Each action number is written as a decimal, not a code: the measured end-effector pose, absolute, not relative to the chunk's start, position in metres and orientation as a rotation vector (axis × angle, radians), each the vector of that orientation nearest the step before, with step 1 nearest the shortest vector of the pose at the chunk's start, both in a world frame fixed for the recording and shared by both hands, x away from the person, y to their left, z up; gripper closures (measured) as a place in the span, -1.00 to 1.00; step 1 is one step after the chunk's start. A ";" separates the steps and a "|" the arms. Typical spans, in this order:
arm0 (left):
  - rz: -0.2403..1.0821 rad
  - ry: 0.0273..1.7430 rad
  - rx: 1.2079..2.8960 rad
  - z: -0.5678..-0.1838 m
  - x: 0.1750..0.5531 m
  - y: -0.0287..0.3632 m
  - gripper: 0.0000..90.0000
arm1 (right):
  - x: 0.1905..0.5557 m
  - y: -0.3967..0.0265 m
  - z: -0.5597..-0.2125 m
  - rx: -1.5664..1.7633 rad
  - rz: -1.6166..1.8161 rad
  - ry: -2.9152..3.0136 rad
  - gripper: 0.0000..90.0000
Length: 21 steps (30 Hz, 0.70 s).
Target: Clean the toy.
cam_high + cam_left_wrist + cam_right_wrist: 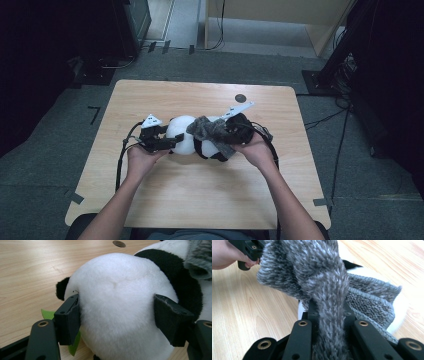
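Observation:
A black-and-white panda plush [186,134] lies in the middle of the wooden table [150,200]. My left gripper [167,141] is shut on its round white head [117,297], one black pad pressing into the fur on each side. A grey knitted cloth [212,131] is draped over the panda's body. My right gripper [227,127] is shut on a bunched strip of that cloth [322,277], which runs up from between its jaws [328,312]. A green felt leaf [73,345] sticks out under the panda's head.
A dark round hole [240,98] is set in the tabletop behind the plush. Bare wood lies in front of the hands and along both sides. Cables [325,120] run over the grey floor to the right, near dark equipment.

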<state>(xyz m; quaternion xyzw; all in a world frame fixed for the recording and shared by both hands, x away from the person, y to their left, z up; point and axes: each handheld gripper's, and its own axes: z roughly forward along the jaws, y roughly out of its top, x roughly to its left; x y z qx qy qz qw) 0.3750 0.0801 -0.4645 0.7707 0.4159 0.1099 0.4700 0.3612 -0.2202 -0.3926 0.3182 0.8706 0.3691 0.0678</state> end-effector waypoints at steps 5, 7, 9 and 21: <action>0.259 1.014 1.883 -0.465 0.375 0.081 -0.35 | 0.357 -0.229 -0.390 1.004 1.113 2.604 0.66; 0.258 1.013 1.885 -0.465 0.375 0.081 -0.33 | 0.356 -0.228 -0.388 1.035 1.134 2.589 0.69; 0.258 1.013 1.888 -0.465 0.375 0.081 -0.32 | 0.351 -0.223 -0.383 1.019 1.169 2.565 0.71; 0.230 1.025 1.880 -0.465 0.376 0.083 -0.26 | 0.330 -0.141 -0.412 0.833 1.192 2.700 0.72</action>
